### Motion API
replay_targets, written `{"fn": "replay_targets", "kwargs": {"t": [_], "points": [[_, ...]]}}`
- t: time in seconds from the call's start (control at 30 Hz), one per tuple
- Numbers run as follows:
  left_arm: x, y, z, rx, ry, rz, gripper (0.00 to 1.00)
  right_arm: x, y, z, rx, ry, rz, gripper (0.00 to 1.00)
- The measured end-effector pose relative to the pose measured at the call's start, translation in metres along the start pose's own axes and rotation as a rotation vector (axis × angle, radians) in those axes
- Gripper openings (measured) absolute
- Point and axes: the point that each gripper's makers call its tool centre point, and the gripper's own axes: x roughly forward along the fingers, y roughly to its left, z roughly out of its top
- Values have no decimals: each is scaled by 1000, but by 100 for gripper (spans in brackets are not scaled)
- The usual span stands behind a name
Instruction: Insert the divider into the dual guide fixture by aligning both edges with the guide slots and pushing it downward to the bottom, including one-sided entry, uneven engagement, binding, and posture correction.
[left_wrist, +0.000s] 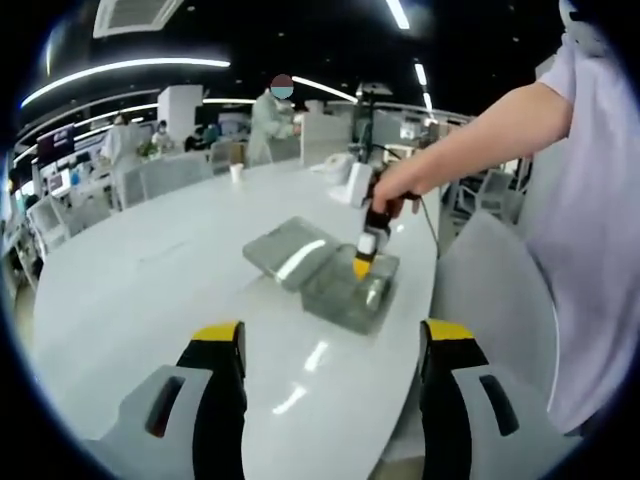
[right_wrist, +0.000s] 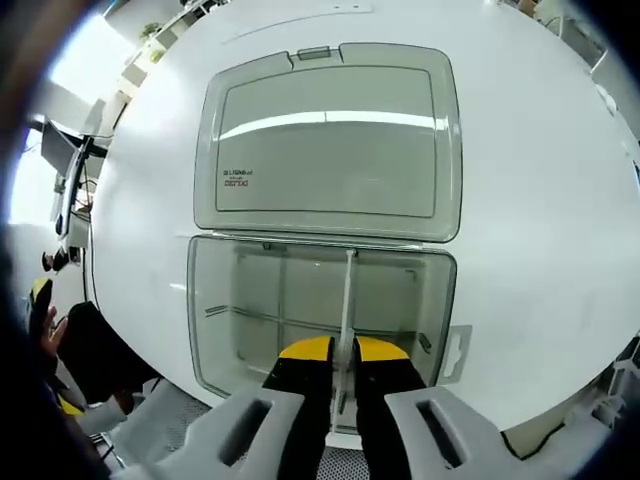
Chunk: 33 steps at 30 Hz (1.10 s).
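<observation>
A clear plastic box (left_wrist: 352, 292) stands on the white table (left_wrist: 150, 290) near its right edge, with its hinged lid (left_wrist: 288, 250) lying open flat beside it. A person's hand holds my right gripper (left_wrist: 362, 266) tip-down into the box. From above, the box (right_wrist: 250, 310) is open with the lid (right_wrist: 330, 140) beyond it. A thin clear divider (right_wrist: 347, 295) stands on edge in the box, running from my right gripper (right_wrist: 343, 352) to the far wall. The jaws are shut on it. My left gripper (left_wrist: 335, 345) hangs open over the table, short of the box, holding nothing.
A grey chair back (left_wrist: 490, 290) stands close to the table's right edge. White objects (left_wrist: 345, 172) and a cup (left_wrist: 236, 172) sit farther back on the table. People (left_wrist: 268, 120) stand at the far end. Bare table (right_wrist: 540, 230) surrounds the box.
</observation>
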Motion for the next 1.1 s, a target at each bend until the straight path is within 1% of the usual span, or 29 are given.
{"fn": "replay_targets", "kwargs": {"t": [0.1,0.33,0.53,0.57,0.67,0.83,1.1], "points": [[0,-1,0,-2,0,0,69,1,0,0,4,-4,8,3],[0,-1,0,-1,1,1,68,0,3,7,-6,-43,28,8],[0,-1,1,-1,0,3,68,-3,3,6,-14,-48,40,12],[0,-1,1,-1,1,4,68,-5,1,7,-17,-62,39,12],[0,-2,1,-1,0,4,68,-8,-1,7,-17,-74,47,13],[1,-2,0,-3,1,5,68,-16,1,7,-26,-99,71,13],[2,-3,-1,-8,7,6,68,-31,4,7,-56,-164,110,14]]}}
